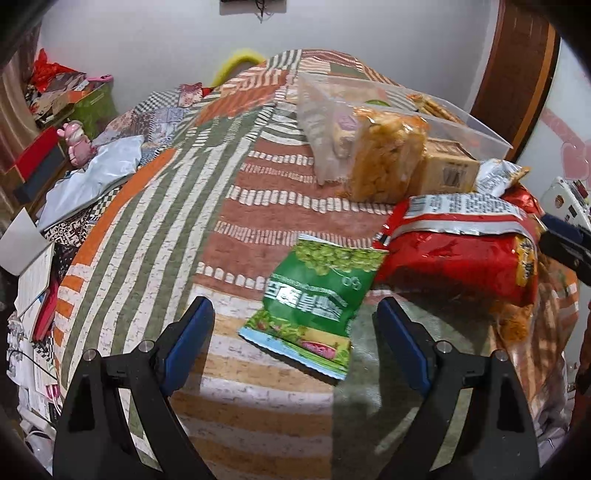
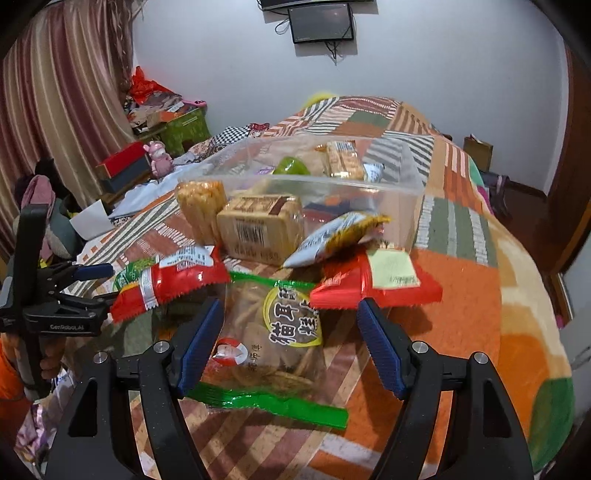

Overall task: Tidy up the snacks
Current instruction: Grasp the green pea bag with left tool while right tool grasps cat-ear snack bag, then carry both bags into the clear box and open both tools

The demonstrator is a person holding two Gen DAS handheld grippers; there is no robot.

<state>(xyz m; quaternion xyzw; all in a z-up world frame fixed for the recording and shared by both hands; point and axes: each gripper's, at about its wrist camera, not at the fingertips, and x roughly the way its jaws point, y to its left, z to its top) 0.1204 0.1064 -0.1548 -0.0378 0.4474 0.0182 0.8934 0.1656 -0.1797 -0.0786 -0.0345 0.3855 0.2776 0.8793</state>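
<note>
Snack packs lie on a patchwork bedspread (image 1: 155, 206) in front of a clear plastic box (image 2: 369, 192). My left gripper (image 1: 293, 314) is open, its jaws either side of a green pea pack (image 1: 314, 295). A large red bag (image 1: 454, 254) lies to its right. My right gripper (image 2: 290, 321) is open around a clear cracker bag with green ends (image 2: 273, 332). Two red packs (image 2: 173, 280) (image 2: 373, 280), a white-yellow pack (image 2: 340, 232), a tan biscuit pack (image 2: 255, 225) and a puffed-snack pack (image 2: 201, 206) lie beyond. The box (image 1: 369, 99) holds a few snacks.
The left gripper shows at the left in the right wrist view (image 2: 79, 284). Left of the bed stand a green box (image 2: 184, 129), a red box (image 2: 123, 162), a pink figurine (image 2: 159, 157) and papers (image 1: 33, 266). A curtain (image 2: 62, 92) hangs at the left. A screen (image 2: 320, 22) is on the far wall.
</note>
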